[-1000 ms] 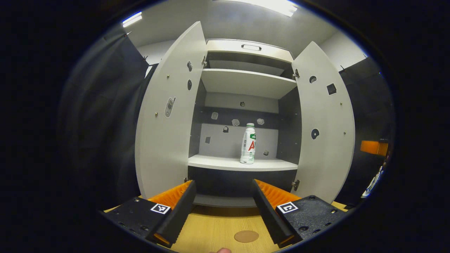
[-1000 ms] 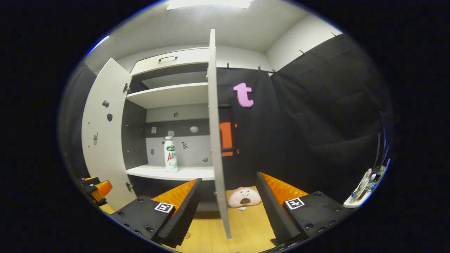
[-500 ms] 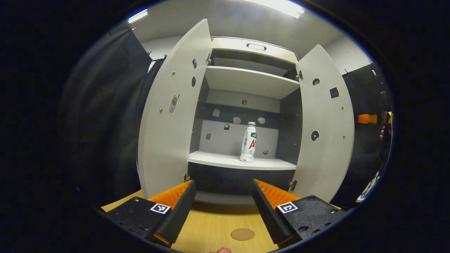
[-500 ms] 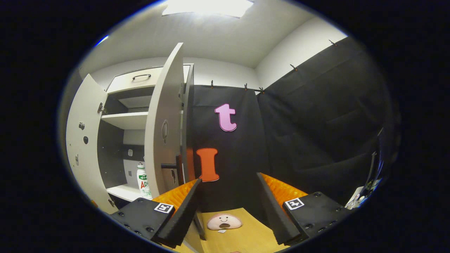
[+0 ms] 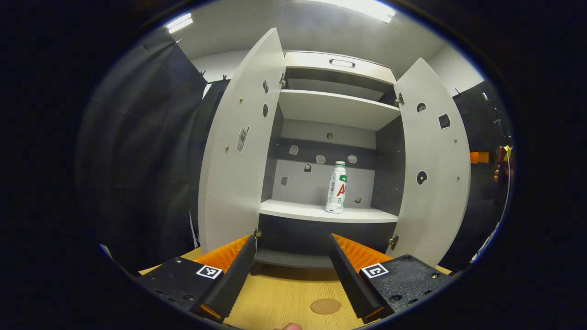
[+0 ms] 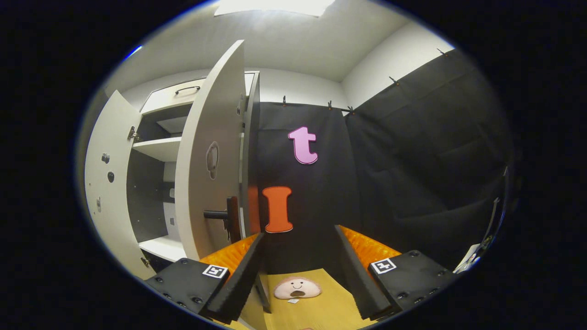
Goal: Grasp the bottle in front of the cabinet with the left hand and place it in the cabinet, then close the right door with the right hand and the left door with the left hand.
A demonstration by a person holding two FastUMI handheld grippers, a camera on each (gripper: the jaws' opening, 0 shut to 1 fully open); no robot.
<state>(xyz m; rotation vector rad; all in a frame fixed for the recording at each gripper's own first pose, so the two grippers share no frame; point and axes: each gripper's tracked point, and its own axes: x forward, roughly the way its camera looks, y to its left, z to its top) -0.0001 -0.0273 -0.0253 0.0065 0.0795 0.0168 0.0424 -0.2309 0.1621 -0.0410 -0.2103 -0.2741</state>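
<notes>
Left gripper view looks straight into the open cabinet point(image 5: 337, 107), with the left tongs point(image 5: 292, 275) low in front of it, spread wide and holding nothing. The bottle point(image 5: 336, 187) stands upright on the middle shelf point(image 5: 293, 211), ahead of the tongs and a little to the right of their midline, cap up and long axis vertical, its base near the shelf's front edge and well clear of both side walls. The left door point(image 5: 240, 146) swings out ahead and to the left of the tongs, its lower corner just above the tip of the left finger; the right door point(image 5: 435, 165) stands out ahead and to the right. Both doors are open, so nothing lies between the tongs and the bottle. Below the tongs is the wooden bench point(image 5: 284, 298), with a round brown disc point(image 5: 325, 306) lying on it between the fingers. A hand point(image 5: 497, 174) shows at the far right edge, beyond the right door.

Right gripper view has the right tongs point(image 6: 298, 275) also spread apart and empty. The right door point(image 6: 206, 156) stands ahead and to the left of them, seen from its outer face, with its dark handle point(image 6: 222, 214) sticking out just above the left finger; whether the finger touches the door I cannot tell. Farther left, past the door's edge, part of the cabinet's inside point(image 6: 151, 183) and the left door point(image 6: 107, 183) can be seen. On the bench point(image 6: 321, 307), between the fingers, lies a small pink plush face point(image 6: 297, 288).
</notes>
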